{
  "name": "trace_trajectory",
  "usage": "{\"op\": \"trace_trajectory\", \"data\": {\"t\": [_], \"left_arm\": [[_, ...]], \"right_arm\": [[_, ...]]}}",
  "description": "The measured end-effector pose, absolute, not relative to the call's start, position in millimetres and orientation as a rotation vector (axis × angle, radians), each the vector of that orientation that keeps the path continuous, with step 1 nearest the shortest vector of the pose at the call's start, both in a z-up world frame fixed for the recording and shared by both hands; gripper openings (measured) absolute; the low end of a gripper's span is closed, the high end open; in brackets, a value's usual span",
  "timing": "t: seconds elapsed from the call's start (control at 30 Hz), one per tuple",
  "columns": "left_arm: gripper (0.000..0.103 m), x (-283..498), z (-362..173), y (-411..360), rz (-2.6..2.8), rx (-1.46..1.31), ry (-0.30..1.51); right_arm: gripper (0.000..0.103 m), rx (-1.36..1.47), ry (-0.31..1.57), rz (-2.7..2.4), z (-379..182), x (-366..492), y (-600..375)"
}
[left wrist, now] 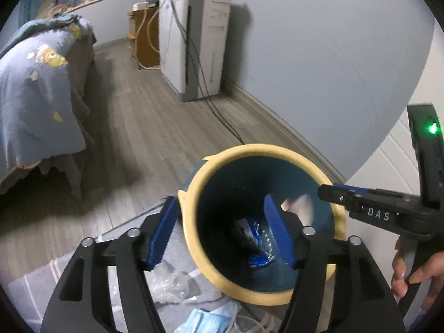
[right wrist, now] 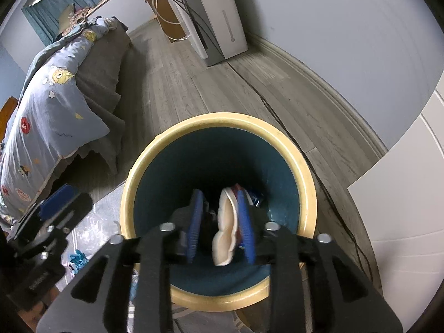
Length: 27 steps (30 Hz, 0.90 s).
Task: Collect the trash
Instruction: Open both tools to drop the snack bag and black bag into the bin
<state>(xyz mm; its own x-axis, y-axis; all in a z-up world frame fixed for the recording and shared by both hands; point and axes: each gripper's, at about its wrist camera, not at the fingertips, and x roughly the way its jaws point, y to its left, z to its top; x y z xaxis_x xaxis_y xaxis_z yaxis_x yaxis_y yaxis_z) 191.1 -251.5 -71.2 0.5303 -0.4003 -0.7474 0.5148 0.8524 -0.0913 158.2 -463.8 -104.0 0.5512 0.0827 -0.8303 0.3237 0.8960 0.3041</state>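
Observation:
A teal trash bin with a cream rim point(left wrist: 191, 183) point(right wrist: 144, 155) stands on the floor by the wall. Blue and silver wrappers point(left wrist: 259, 238) lie at its bottom. My right gripper point(right wrist: 220, 219) hangs over the bin's mouth with its jaws apart; a cream and red wrapper point(right wrist: 226, 227) rests against its right finger, and the left finger stands clear of it. It enters the left wrist view from the right point(left wrist: 327, 191). My left gripper point(left wrist: 219, 233) is open and empty, its jaws on either side of the bin's left rim.
A grey rug point(left wrist: 36, 283) under the bin holds a clear plastic bag point(left wrist: 166, 285) and a blue face mask point(left wrist: 205, 319). A bed with a blue quilt point(left wrist: 33, 88) stands left. A white appliance point(left wrist: 199, 41) and its cable point(left wrist: 222, 116) are along the wall.

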Motion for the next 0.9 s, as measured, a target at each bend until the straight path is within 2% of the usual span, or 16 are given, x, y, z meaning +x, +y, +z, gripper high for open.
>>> {"op": "trace_trajectory", "data": {"t": [0.1, 0.2, 0.33, 0.43, 0.9], "left_arm": [[0.081, 190.6, -69.6, -241.3, -0.516, 0.133, 0.839], [0.088, 190.3, -69.8, -232.4, -0.498, 0.116, 0.841], [0.091, 189.9, -71.3, -223.3, -0.457, 0.120, 0.840], [0.093, 188.4, -69.3, -216.4, -0.436, 0.113, 0.837], [0.095, 139.1, -12.0, -146.2, -0.357, 0.103, 0.771]], "right_arm": [[0.051, 0.453, 0.980, -0.153, -102.3, 157.7, -463.1], [0.069, 0.441, 0.971, -0.156, -99.8, 157.7, -461.1], [0.093, 0.424, 0.950, -0.164, -94.4, 156.1, -459.6], [0.097, 0.425, 0.934, -0.163, -89.0, 154.8, -459.3], [0.097, 0.296, 0.842, -0.134, -25.6, 125.9, -415.5]]}}
